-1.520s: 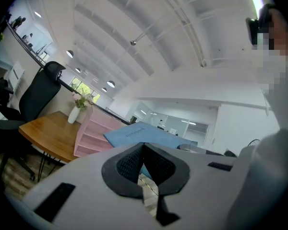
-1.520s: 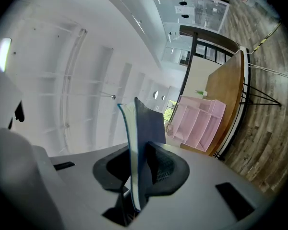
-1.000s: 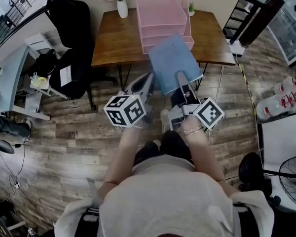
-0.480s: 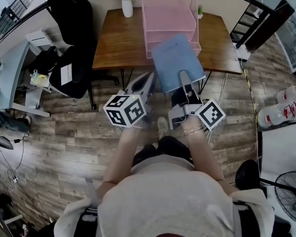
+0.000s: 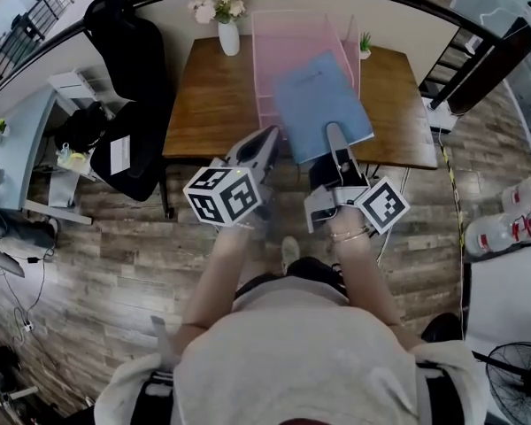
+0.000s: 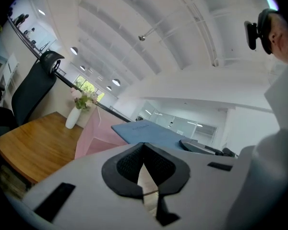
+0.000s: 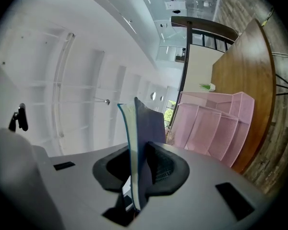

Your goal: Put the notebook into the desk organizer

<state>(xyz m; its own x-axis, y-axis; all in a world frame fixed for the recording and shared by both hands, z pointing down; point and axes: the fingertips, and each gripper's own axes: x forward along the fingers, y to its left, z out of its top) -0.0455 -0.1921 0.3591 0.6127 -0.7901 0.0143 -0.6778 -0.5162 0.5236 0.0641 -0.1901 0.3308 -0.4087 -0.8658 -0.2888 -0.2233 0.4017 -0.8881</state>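
gripping the notebook (image 5: 321, 104) by its near edge, the right gripper (image 5: 335, 138) held it apparently over the pink organizer (image 5: 292, 34); the left gripper (image 5: 264, 142) was closed, empty; insertion not yet done

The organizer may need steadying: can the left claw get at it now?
Probably yes. The left claw is shut and empty, and the organizer stands ahead on the table with nothing between; the right claw's notebook is off to its right.

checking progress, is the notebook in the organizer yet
Out. The right gripper clamps the notebook in its fingers, holding it in the air by the pink organizer, not in a tray.
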